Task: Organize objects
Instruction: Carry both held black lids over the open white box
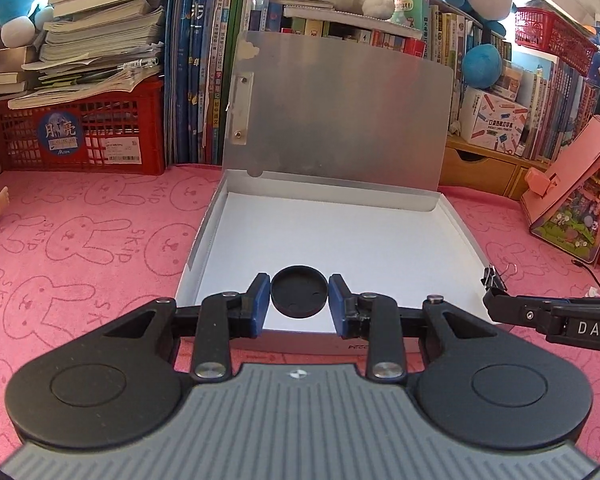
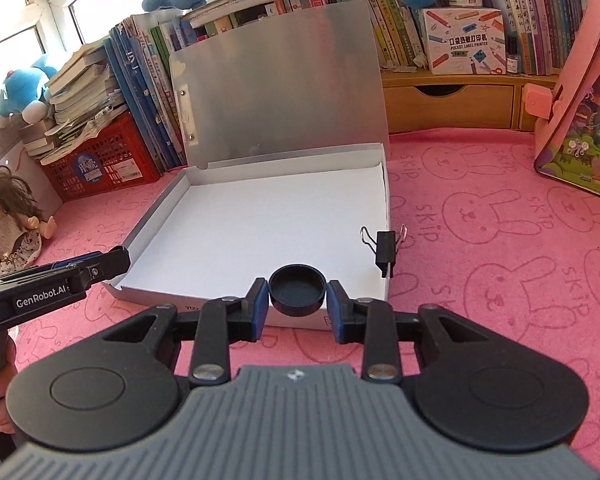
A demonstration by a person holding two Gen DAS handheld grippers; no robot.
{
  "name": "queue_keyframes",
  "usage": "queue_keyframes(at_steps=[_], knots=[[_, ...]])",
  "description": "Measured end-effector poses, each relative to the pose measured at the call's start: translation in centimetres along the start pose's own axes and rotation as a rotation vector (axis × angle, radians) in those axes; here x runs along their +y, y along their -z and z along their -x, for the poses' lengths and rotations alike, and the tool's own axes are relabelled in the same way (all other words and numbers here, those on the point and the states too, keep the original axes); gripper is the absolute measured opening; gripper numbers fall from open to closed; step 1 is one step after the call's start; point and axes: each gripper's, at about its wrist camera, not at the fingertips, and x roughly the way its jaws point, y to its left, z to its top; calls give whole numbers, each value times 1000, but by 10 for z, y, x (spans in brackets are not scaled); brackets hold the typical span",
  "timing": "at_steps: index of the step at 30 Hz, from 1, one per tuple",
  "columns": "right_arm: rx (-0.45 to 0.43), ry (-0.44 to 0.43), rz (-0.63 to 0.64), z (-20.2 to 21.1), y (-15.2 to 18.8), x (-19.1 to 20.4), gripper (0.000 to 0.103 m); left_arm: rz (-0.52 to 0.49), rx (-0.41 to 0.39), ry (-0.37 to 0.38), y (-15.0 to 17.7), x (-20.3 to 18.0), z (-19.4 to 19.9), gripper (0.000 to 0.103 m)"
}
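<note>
An open silver box [image 1: 456, 224] with a white floor lies on the pink rabbit-print mat, its lid [image 1: 340, 120] standing up at the back. My left gripper [image 1: 299, 294] is shut on a round black cap [image 1: 299, 295] over the box's near edge. My right gripper [image 2: 297, 293] is shut on another round black cap [image 2: 297, 290], held above the box's [image 2: 172, 196] front wall. A black binder clip [image 2: 385, 248] is clipped on the box's right wall; it also shows in the left wrist view [image 1: 494, 278].
A red crate [image 1: 80, 136] with stacked papers and rows of upright books [image 1: 196, 80] stand behind the box. A doll [image 2: 8, 224] lies at the left. A pink toy house [image 2: 580, 100] and wooden drawers [image 2: 448, 104] stand at the right.
</note>
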Motion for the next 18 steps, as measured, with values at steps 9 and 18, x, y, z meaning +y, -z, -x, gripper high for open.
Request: queue_keyframes(at_steps=[9, 18], knots=[[67, 53, 27, -52, -18, 12, 36, -61, 66, -59, -12, -3, -62, 37], [119, 87, 52, -76, -15, 16, 36, -102, 113, -79, -7, -6, -89, 37]])
